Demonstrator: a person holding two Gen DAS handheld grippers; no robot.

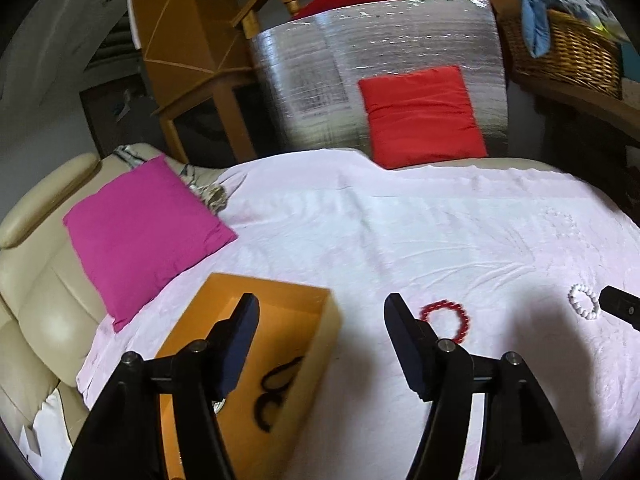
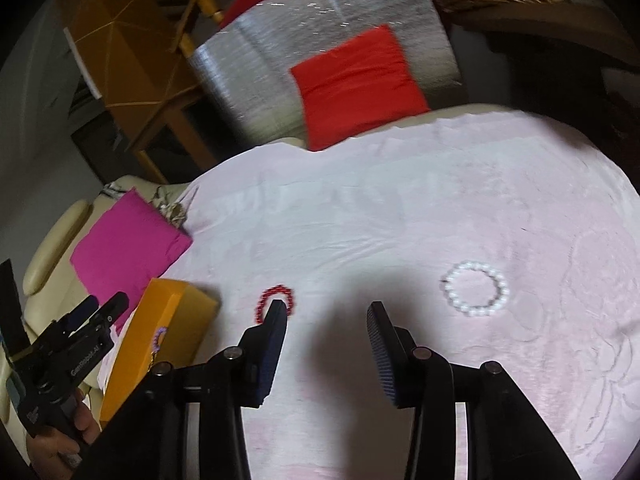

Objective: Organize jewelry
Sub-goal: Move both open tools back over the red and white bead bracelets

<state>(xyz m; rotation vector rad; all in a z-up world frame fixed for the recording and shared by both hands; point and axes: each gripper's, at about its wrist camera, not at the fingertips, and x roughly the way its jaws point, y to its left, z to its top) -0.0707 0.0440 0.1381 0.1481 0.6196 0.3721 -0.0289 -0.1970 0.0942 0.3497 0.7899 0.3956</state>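
1. Your left gripper point(image 1: 320, 320) stands with wide jaws and nothing between them. It hangs over the near edge of the orange box point(image 1: 280, 300), which sits just under its left finger.
2. The box already holds dark rings point(image 1: 276, 388), and a purple beaded piece point(image 2: 159, 336) shows on its side. I judge it is the collecting place, so it sits close to your left side.
3. The red bracelet point(image 1: 444, 320) lies flat on the pink cloth point(image 1: 400, 232), just beyond the right finger of the left gripper.
4. Your right gripper point(image 2: 328, 316) is half open and empty. The white bracelet point(image 2: 476, 288) lies ahead and to its right, apart from the pads.
5. Both tools point forward and down toward the cloth. Your hand point(image 2: 60, 436) grips the left tool from below.
6. The two bracelets are probably the next things to bring to the box.
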